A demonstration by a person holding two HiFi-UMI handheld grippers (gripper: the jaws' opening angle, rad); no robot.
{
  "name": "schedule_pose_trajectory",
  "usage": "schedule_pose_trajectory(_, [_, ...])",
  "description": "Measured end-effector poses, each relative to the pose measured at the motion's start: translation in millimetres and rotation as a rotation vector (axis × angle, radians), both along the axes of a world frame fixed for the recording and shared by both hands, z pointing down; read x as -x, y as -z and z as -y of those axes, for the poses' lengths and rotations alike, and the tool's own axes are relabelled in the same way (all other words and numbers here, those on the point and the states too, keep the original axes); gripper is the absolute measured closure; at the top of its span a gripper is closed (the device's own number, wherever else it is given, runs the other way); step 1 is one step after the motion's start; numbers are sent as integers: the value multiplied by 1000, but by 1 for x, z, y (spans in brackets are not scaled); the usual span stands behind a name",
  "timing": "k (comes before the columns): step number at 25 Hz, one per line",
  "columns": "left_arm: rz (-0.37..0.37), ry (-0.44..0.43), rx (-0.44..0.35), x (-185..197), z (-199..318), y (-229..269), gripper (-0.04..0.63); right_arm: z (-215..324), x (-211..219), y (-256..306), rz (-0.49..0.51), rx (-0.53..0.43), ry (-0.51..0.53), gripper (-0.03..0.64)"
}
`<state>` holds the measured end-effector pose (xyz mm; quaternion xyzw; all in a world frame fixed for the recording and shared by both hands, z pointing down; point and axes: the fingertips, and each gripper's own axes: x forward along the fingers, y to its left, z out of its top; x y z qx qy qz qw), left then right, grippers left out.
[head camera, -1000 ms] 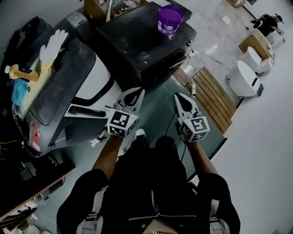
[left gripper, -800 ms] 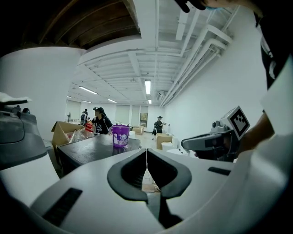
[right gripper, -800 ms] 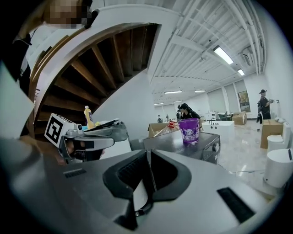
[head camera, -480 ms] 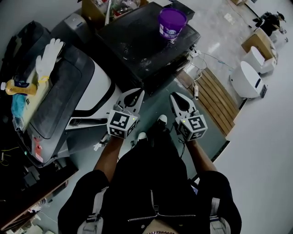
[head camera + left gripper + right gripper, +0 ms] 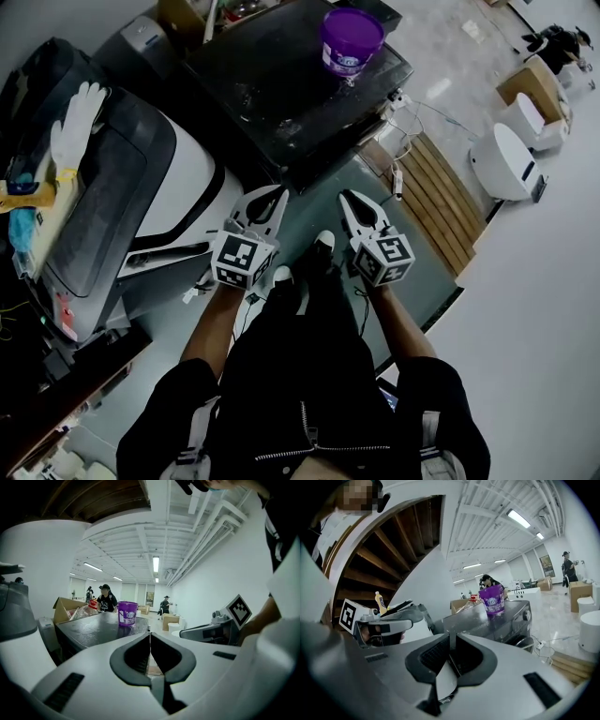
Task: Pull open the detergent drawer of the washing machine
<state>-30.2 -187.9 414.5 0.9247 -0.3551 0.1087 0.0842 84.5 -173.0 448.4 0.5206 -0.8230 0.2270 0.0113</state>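
**Head view.** The left claw and the right claw are held side by side in front of the person, each with its jaws together and holding nothing. Just beyond both tips lies the washing machine, dark-topped, with a purple bucket standing on it. Compared with 1 second ago, the 2 claws have drawn closer to each other. The person's shoes now show between them. I judge that the person has stepped up to the machine and the approach is not finished, with the drawer untouched. From above the front panel is hidden, so the detergent drawer cannot be seen here. Off to the left claw's left is a white-and-grey appliance with a glove lying on it.

**Left gripper view.** The left claw is closed tip to tip with nothing between the jaws. The washing machine sits ahead and left of the tips, and the purple bucket is just beyond them. Only the machine's top shows.

**Right gripper view.** The right claw is likewise closed and empty. Only this view shows the front of the washing machine, with a knob ahead and right of the tips. The drawer should sit on that panel, but I cannot make it out. A claw will need to open before it can take hold of it.
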Motion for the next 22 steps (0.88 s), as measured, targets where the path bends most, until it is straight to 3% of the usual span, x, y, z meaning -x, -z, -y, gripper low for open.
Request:
schedule_pose_trajectory(6, [7,29,26,5,8,-16,574,11,8,-41,113,105,-1,566])
schedule_pose_trajectory(14, [0,85,50,19,16,-26,574,33,25,-73,222,180,52,424])
schedule_pose_trajectory(17, [-3,109,65,25,17,-31,574,39,24,-93,335,230,73,416])
schedule_pose_trajectory(22, [-10,111,89,22,15,-35,574,61,28,-105,603,262,118,329])
